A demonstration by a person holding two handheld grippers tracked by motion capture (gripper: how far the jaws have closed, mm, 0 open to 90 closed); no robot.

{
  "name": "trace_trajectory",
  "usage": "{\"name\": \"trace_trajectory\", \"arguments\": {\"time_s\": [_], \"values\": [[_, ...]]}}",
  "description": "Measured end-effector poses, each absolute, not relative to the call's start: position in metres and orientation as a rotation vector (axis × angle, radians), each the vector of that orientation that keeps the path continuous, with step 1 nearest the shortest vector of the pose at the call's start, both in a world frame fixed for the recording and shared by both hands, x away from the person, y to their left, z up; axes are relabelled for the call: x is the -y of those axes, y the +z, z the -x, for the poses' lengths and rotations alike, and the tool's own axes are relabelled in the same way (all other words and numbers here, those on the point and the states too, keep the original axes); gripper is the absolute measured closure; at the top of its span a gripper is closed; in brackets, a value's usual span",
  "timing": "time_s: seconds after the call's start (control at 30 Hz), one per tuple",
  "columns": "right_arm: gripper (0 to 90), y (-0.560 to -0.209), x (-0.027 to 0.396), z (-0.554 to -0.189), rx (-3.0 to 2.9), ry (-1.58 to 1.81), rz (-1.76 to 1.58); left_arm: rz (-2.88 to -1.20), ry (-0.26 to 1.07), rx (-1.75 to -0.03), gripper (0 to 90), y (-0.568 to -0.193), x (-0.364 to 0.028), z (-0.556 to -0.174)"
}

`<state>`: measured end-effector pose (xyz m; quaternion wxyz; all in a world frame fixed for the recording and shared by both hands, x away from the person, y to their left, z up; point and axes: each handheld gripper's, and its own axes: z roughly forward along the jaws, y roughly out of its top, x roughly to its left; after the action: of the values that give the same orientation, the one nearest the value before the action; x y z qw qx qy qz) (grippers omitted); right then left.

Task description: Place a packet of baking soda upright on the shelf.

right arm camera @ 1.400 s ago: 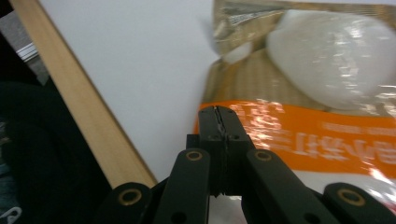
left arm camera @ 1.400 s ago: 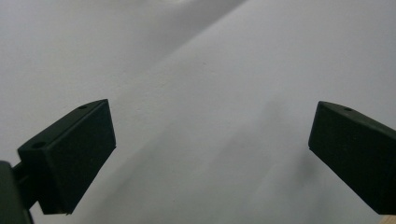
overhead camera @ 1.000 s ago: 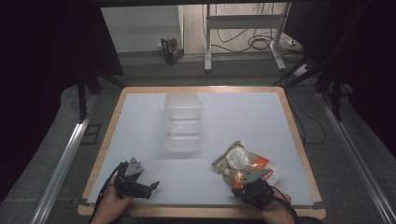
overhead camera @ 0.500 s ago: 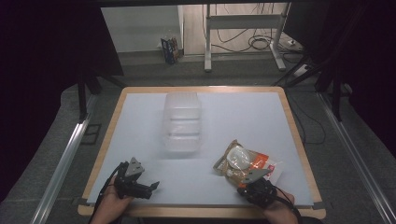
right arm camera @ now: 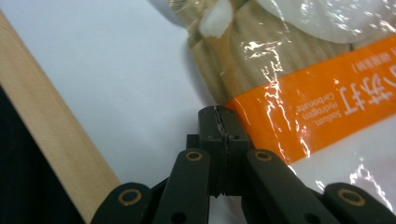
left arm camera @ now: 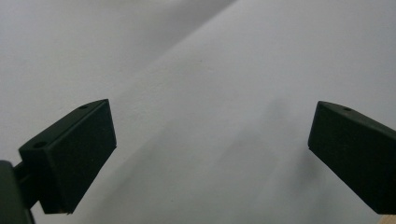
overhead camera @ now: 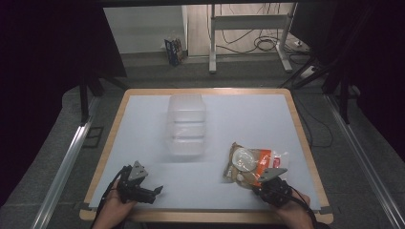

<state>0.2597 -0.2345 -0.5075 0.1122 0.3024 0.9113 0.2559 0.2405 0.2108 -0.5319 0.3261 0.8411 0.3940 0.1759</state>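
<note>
Since the earlier frames, the bag (overhead camera: 251, 164) has been dragged a little toward the near right edge by the right gripper (overhead camera: 264, 182), while the left gripper (overhead camera: 154, 191) has been kept in place. Nearest the person, the right jaws are seen pressed together at the bag's orange-banded edge in the right gripper view (right arm camera: 299, 116); whether film is actually pinched between them cannot be told for certain, though a grip on the edge is suggested. The left jaws are held wide apart over bare table (left arm camera: 201, 70), with nothing between them. The bag is found lying flat on the table's right front part, just beyond the right gripper. Farther off, at the table's middle, a clear container (overhead camera: 186, 125) is left untouched and looks empty. The work is judged to be at an early stage: the bag is taken hold of, but its placing is not yet done.
</note>
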Motion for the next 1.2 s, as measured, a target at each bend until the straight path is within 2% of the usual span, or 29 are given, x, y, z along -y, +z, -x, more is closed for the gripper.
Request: {"name": "trace_trajectory", "arguments": {"time_s": [0.73, 1.2], "values": [[88.8, -0.508, 0.263, -0.291, -2.569, 0.738, -0.988, -2.223, 0.469, -1.039, 1.1, -0.533, -0.208, -0.241], [88.2, -0.508, 0.266, -0.313, -2.538, 0.737, -1.011, -2.229, 0.485, -1.027, 1.1, -0.532, -0.207, -0.240]]}}
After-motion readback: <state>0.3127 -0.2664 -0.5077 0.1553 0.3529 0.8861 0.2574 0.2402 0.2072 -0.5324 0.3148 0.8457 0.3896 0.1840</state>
